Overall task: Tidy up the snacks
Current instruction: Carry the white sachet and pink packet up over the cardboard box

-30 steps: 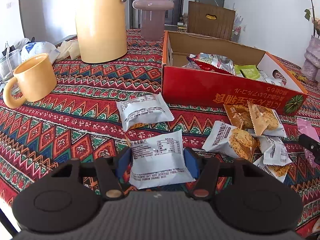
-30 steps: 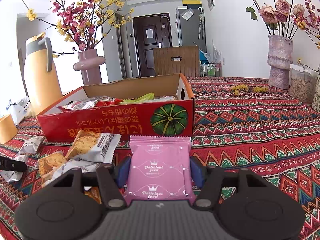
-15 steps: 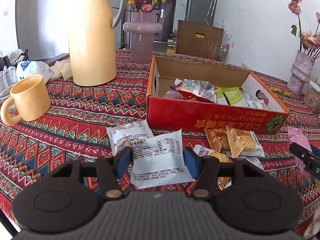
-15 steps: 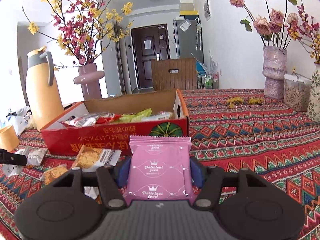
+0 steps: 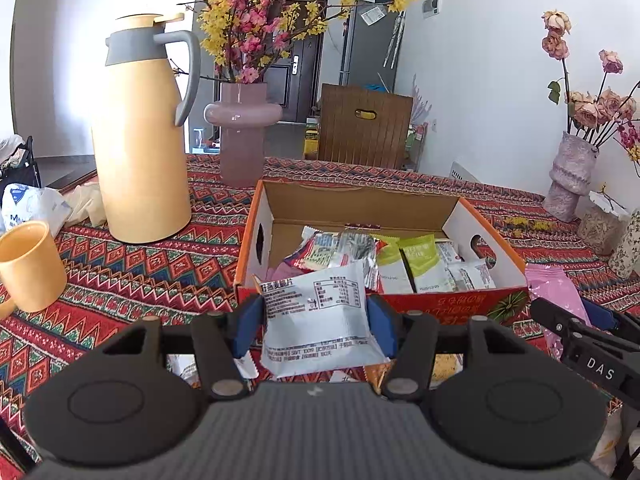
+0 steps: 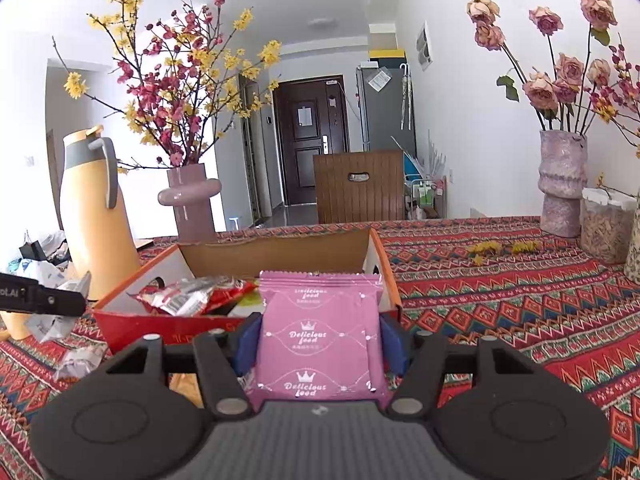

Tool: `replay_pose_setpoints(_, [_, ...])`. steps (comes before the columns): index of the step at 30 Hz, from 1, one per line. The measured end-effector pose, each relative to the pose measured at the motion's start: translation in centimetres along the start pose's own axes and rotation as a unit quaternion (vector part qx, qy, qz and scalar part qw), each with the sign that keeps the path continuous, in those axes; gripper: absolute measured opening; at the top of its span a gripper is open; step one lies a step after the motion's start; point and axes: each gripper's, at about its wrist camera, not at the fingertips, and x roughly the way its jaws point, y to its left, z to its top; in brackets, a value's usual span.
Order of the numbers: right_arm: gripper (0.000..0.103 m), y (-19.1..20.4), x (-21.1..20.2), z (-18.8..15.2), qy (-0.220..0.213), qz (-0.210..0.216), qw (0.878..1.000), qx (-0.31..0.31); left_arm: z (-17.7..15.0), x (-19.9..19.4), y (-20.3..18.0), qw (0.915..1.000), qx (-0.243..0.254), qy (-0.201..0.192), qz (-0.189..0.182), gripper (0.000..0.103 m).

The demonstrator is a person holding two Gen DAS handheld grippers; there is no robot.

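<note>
Snacks in light, crinkly, slippery foil: a white printed packet (image 5: 318, 322) is pinched at its side edges by the left gripper (image 5: 316, 326), a pink packet (image 6: 318, 340) likewise by the right gripper (image 6: 320, 344), near the red cardboard box (image 5: 448, 304).

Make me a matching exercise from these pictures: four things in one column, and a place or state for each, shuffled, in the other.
Things:
1. white snack packet
2. pink snack packet
3. green packets
4. yellow mug

Places or states:
A. lying inside the red box
B. held by the left gripper
C. standing on the tablecloth
D. held by the right gripper

Pairs: 1-B, 2-D, 3-A, 4-C
</note>
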Motion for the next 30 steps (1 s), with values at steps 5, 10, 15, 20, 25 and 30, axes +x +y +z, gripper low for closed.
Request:
replay_pose_setpoints(5, [0.061, 0.6, 0.9, 1.5, -0.014, 0.006, 1.0, -0.004, 1.4, 0.8, -0.8, 0.9999, 0.0, -0.012, -0.006, 0.059])
replay_pose_setpoints(10, [0.061, 1.1, 2.1, 3.2, -0.03, 0.012, 0.999, -0.008, 2.7, 1.6, -1.5, 0.9997, 0.0, -0.023, -0.011, 0.059])
replay_pose_setpoints(15, [0.061, 1.4, 3.4, 4.8, -0.044, 0.016, 0.999, -0.01, 3.7, 2.3, -1.6, 0.9994, -0.005, -0.034, -0.009, 0.059])
replay_pose_setpoints(20, [0.061, 1.8, 5.2, 6.1, -0.046, 0.017, 0.999, -0.014, 4.8, 3.5, -1.5, 0.9991, -0.009, -0.04, -0.004, 0.059])
replay_pose_setpoints(25, [0.061, 2.3, 7.3, 6.8, -0.042, 0.019, 0.999, -0.023, 5.5, 5.1, -1.6, 0.999, -0.011, -0.043, 0.003, 0.059])
replay_pose_setpoints(30, [0.061, 2.4, 9.2, 7.0, -0.033, 0.018, 0.999, -0.021, 6.1, 6.9, -1.6, 0.999, -0.017, -0.04, 0.006, 0.059])
